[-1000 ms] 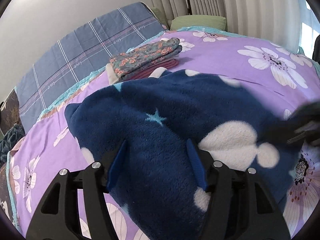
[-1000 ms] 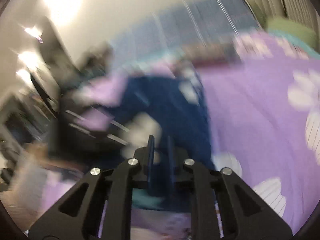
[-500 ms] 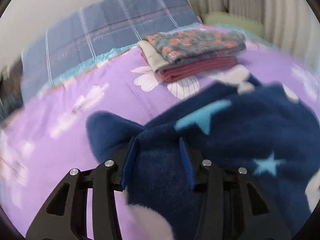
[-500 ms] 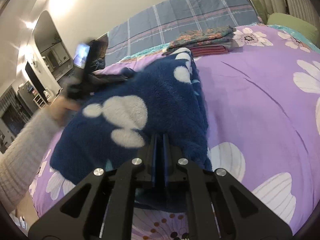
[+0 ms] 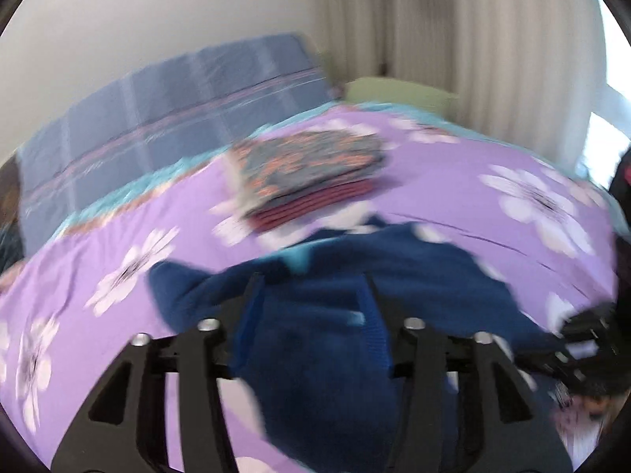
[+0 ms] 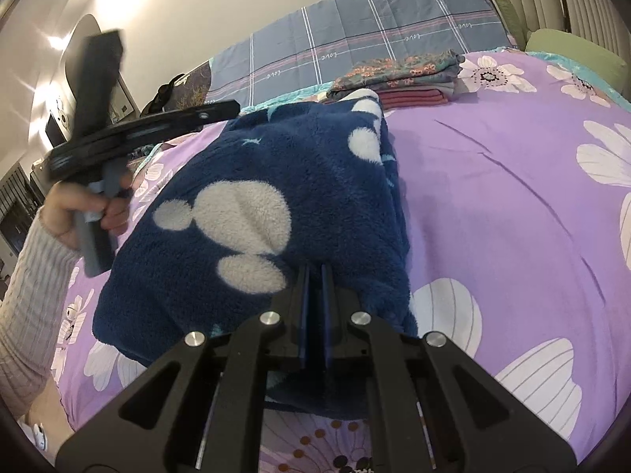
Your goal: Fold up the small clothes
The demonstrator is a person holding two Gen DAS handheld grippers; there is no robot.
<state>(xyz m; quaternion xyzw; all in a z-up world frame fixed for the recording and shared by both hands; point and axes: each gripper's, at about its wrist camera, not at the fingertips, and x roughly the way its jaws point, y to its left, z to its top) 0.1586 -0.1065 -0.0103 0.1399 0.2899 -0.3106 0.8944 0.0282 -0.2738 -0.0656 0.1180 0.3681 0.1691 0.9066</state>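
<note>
A navy fleece garment (image 6: 276, 181) with white spots and pale stars lies folded on the purple flowered bedspread (image 6: 512, 197). My right gripper (image 6: 314, 268) is shut, its fingers close together at the fleece's near edge; I cannot tell if cloth is pinched between them. My left gripper (image 6: 230, 106), held by a hand (image 6: 79, 205), hovers above the fleece's left side without touching it. In the blurred left wrist view the left gripper (image 5: 311, 280) has its jaws opening, with the fleece (image 5: 323, 374) below them. The right gripper (image 5: 583, 335) is a dark blur at the right edge.
A stack of folded clothes (image 6: 398, 75) with a floral piece on top sits at the far side of the bed, just past the fleece. Behind it lie a blue checked pillow (image 6: 355, 39) and a green pillow (image 6: 575, 51). Curtains hang at the back right.
The left gripper has lifted off the fleece and pulled back, its jaws narrowing then widening. The right gripper stays shut at the fleece's near edge.
</note>
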